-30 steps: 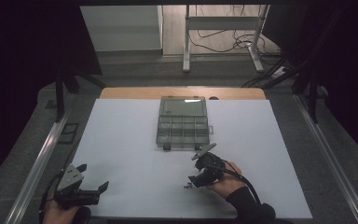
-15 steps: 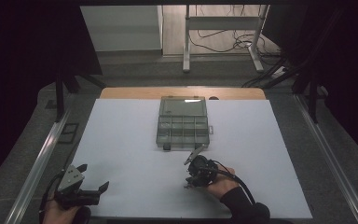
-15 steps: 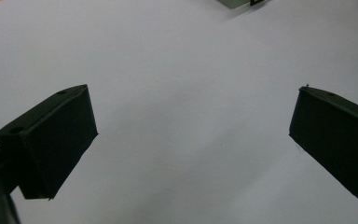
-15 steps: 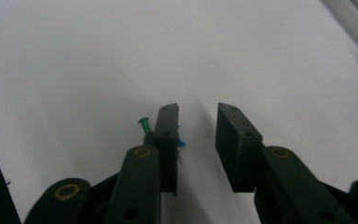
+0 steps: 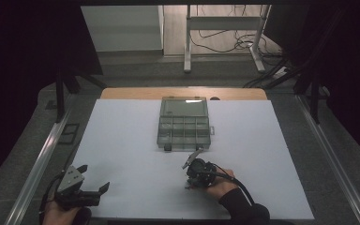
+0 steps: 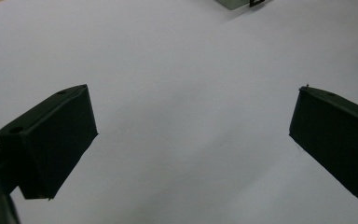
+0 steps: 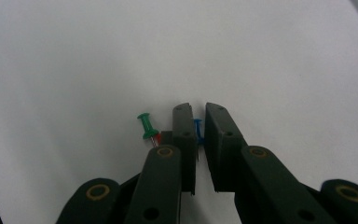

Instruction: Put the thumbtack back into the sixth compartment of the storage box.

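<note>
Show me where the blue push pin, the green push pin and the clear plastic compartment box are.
blue push pin (image 7: 198,127), right gripper view, its head.
green push pin (image 7: 146,125), right gripper view, its head.
clear plastic compartment box (image 5: 183,107), high view, its lid.

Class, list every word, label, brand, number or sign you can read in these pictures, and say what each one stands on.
None: no readable text stands on anything.
Clear compartment box: no label or lettering to be made out.
Green pushpin, blue pushpin: plain, unmarked.
Right gripper and left gripper: only screw holes and brass rivets, no writing.
White table: blank.
</note>
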Demonstrator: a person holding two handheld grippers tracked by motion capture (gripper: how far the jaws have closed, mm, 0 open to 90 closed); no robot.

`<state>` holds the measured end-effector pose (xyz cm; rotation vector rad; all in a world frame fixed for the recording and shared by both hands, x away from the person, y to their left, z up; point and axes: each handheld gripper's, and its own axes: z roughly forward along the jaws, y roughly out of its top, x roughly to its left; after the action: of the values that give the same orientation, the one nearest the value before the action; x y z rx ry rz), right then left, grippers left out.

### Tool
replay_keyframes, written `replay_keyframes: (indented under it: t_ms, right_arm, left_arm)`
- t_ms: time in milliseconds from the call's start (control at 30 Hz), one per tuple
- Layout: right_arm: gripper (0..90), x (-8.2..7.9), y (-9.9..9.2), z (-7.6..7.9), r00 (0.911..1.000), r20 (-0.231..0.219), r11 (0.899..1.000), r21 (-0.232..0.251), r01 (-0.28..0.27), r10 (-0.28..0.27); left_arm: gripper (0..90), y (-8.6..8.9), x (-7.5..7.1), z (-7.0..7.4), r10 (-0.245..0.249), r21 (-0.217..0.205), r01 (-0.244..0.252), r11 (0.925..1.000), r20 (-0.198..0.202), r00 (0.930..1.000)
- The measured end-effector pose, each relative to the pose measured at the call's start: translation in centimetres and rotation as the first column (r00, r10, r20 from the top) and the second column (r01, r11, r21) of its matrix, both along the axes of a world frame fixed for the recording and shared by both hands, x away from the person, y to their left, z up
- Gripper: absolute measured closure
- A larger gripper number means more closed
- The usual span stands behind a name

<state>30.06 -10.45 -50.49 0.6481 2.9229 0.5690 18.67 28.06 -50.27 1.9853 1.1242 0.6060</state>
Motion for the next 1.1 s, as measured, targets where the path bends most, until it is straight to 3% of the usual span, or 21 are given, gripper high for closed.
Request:
replay_keyframes:
  t_ms: [100, 533, 1100]
  right_arm:
    - [82.6, 0.1, -0.1, 0.1, 1.0, -0.007, 1.0, 0.008, 0.004, -0.004]
    - [82.3, 0.9, -0.8, 1.4, 0.998, 0.013, 0.99, 0.128, 0.059, -0.061]
    - [82.3, 2.1, -0.9, 2.4, 0.9953, 0.038, 0.978, 0.194, 0.08, -0.089]
  left_arm:
    - [0.9, 0.0, 0.0, 0.0, 0.0, -0.001, 0.0, 1.0, 0.0, 1.0]
    - [0.9, 0.0, 0.1, 0.0, -0.003, 0.008, 0.003, 1.0, -0.002, 1.0]
    - [0.9, -0.1, 0.1, 0.0, -0.005, 0.014, 0.005, 0.9999, -0.003, 1.0]
